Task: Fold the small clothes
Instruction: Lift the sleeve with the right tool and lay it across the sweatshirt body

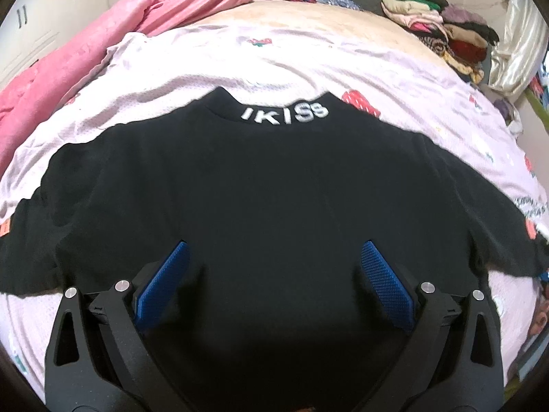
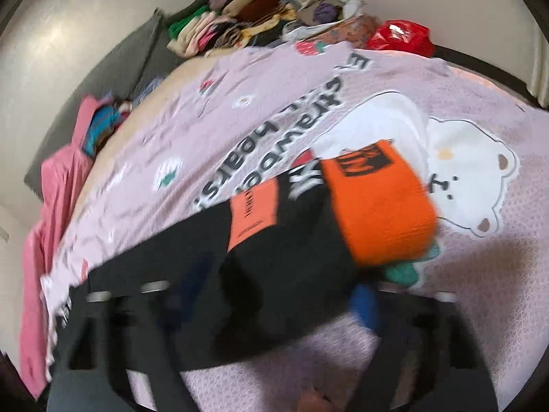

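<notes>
Across the bed [image 1: 343, 27] lies a pale lilac sheet [image 1: 206, 65] printed with strawberries, lettering and a white bear [image 2: 473, 171], its cloth rumpled into soft ridges. On it, spread flat with the collar toward the far end, is a black shirt [image 1: 260, 178] with white letters at the neck; both sleeves reach outward. The left gripper [image 1: 274, 271] hangs just above the shirt's lower body, its blue pads [image 1: 387, 285] well apart with nothing between them. From the right wrist view, much blurred, a black sleeve with an orange cuff [image 2: 381, 206] and an orange patch [image 2: 254, 216] lies over the sheet's lettering. The right gripper [image 2: 274, 305] is near that sleeve, but the blur hides whether its fingers are apart or together. A pink quilt [image 1: 113, 34] is bunched along the bed's left edge, beside pale cabinet doors [image 1: 41, 10]. At the far right corner sits a stack of folded clothes [image 1: 435, 24], and a red bag [image 2: 401, 37] rests close by. Pale walls [image 2: 68, 51] close the room.
</notes>
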### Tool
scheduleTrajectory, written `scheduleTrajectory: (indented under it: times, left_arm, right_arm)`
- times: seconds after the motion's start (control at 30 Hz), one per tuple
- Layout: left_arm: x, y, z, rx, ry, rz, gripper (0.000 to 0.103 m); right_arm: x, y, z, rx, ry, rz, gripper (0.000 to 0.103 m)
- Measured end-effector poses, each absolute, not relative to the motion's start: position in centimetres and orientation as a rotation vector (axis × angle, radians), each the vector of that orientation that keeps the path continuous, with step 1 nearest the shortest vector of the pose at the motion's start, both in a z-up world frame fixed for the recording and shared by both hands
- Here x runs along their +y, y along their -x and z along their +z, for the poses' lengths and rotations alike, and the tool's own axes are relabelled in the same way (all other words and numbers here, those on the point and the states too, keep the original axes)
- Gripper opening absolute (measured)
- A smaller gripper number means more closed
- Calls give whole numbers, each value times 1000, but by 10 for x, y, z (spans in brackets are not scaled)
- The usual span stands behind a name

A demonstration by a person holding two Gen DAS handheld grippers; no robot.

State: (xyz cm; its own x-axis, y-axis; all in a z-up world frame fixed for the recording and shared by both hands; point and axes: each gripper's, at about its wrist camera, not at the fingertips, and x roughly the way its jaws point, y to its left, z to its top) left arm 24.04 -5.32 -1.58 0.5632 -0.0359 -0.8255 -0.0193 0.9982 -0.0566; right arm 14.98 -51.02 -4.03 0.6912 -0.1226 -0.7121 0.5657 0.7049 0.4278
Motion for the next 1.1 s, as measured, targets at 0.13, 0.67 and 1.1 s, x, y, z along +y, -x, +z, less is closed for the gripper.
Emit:
scheduleTrajectory:
  times: [0.13,0.67,1.1]
  left_arm:
    - [-41,-237,-8,959,97,-8,94]
    - [13,-217,34,886,158,40,94]
    - [73,-209,36,902,243,-21,94]
  right_arm:
    - [-517,-144,-35,639,-752,-347,22]
    - [-400,-166,64,466,-429,-53,16]
    - [-254,-196,77,499,-188,140,16]
